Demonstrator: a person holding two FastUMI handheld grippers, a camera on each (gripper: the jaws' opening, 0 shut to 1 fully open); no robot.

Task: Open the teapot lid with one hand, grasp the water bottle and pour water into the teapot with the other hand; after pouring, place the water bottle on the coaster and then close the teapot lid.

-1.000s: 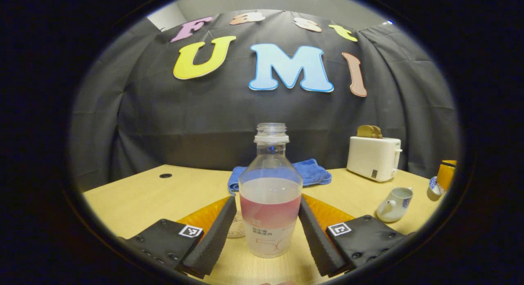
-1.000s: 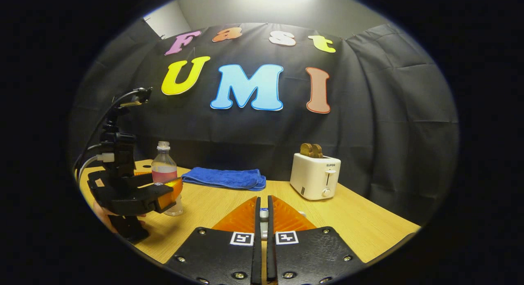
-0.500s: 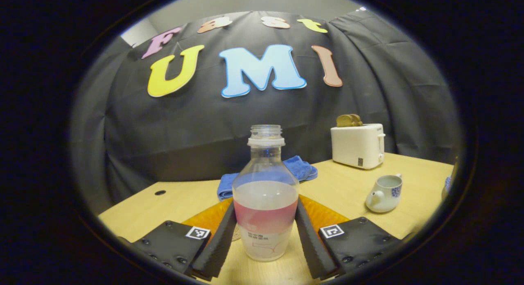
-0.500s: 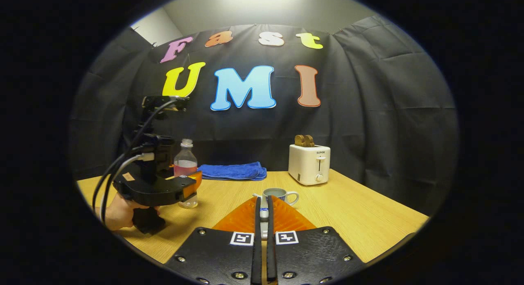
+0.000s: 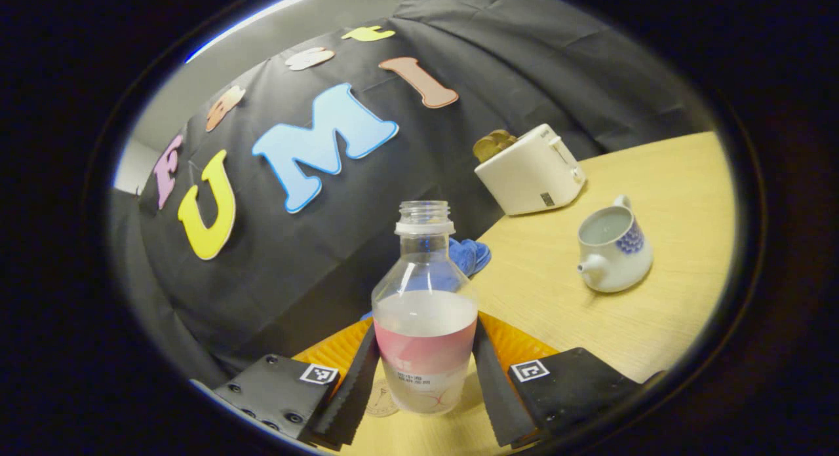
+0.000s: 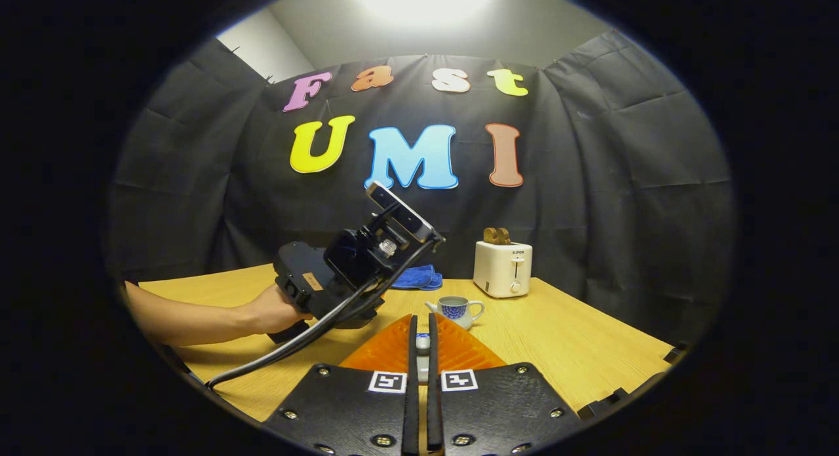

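Observation:
A clear uncapped water bottle [image 5: 425,338] with a pink label, about half full, is held between the fingers of my left gripper [image 5: 425,354], which is shut on it. The left gripper view is rolled, so the table slants. A round coaster [image 5: 380,398] lies just behind the bottle's base. The white teapot [image 5: 613,246] with blue pattern stands open on the table to the right, water inside it. My right gripper [image 6: 423,325] is shut on the small teapot lid [image 6: 423,342], above the table and short of the teapot [image 6: 457,308].
A white toaster [image 5: 531,174] with bread in it stands at the back by the wall, and a blue towel [image 5: 468,254] lies left of it. In the right gripper view a hand [image 6: 272,312] holds the other gripper's housing [image 6: 328,279], its cable trailing over the wooden table [image 6: 577,351].
My left gripper closed on the bottle, lifted it off the coaster, rolled and swung towards the teapot. The right gripper, still holding the lid, drew back from the teapot.

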